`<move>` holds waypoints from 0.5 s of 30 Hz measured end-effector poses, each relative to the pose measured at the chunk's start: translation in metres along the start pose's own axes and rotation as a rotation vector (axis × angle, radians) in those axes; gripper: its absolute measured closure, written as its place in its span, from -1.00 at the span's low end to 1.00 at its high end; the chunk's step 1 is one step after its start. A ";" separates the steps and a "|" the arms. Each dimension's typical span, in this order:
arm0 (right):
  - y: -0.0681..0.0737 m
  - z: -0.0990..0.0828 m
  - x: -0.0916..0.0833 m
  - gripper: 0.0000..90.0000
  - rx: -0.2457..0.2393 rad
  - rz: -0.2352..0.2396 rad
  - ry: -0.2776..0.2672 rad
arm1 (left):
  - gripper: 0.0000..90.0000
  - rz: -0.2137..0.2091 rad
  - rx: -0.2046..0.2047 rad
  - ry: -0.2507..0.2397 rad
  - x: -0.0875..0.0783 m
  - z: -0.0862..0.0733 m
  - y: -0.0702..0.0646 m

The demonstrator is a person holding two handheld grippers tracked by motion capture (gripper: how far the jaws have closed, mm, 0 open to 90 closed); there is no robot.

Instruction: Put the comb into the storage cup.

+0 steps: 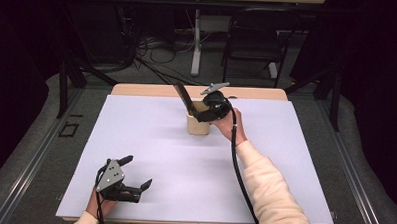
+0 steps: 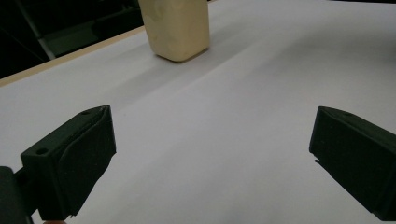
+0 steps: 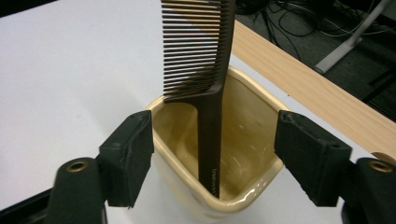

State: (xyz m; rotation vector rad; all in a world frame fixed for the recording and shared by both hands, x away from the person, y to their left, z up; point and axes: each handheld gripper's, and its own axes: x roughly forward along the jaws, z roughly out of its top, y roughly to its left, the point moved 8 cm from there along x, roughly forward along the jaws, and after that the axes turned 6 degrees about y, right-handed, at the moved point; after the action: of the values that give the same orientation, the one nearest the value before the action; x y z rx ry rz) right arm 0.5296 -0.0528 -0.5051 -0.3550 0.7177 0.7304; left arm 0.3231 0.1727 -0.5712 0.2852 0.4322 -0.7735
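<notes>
— Black jaws of the right gripper (image 3: pixel 212 163) come first, don't they? What have they got?

— Nothing. They stand wide apart, one on each side of the cream cup (image 3: pixel 254 196), and neither pad presses on anything. The dark comb (image 3: pixel 205 70) stands between them on its own, handle down inside the cup, teeth up, leaning on the cup's rim.

— Take it from the largest thing.

— White table (image 1: pixel 150 155) first. The cup (image 1: pixel 197 126) sits toward its far edge, near the middle. The right gripper (image 1: pixel 212 108) hangs just above and beside the cup's rim. The comb (image 1: pixel 183 97) pokes out of the cup, tilted away toward the far left.

— And the other hand?

— The left gripper (image 1: pixel 134 176) rests well away from the cup, at the near left corner, jaws wide and empty; from it the cup (image 2: pixel 176 28) shows far ahead.

— So what matters for the next move?

— I judge the comb is placed. Its long axis runs up between the right jaws, so that hand should lift straight clear without nudging it.
</notes>
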 end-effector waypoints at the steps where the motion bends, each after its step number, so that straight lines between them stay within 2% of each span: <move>1: 0.000 0.000 -0.002 -0.42 0.000 0.006 -0.001 | -0.99 0.000 0.000 0.000 0.000 0.000 0.000; 10: 0.003 -0.010 -0.018 -0.61 0.000 0.061 0.004 | -0.99 -0.002 0.001 0.002 0.001 0.000 -0.001; 15: 0.002 -0.014 -0.025 -0.73 0.009 0.074 0.000 | -0.99 0.001 -0.001 0.001 0.001 0.000 0.000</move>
State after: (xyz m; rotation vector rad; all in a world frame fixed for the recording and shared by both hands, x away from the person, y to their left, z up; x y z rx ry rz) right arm 0.5083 -0.0709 -0.4971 -0.3219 0.7373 0.7970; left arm 0.3236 0.1723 -0.5714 0.2849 0.4338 -0.7723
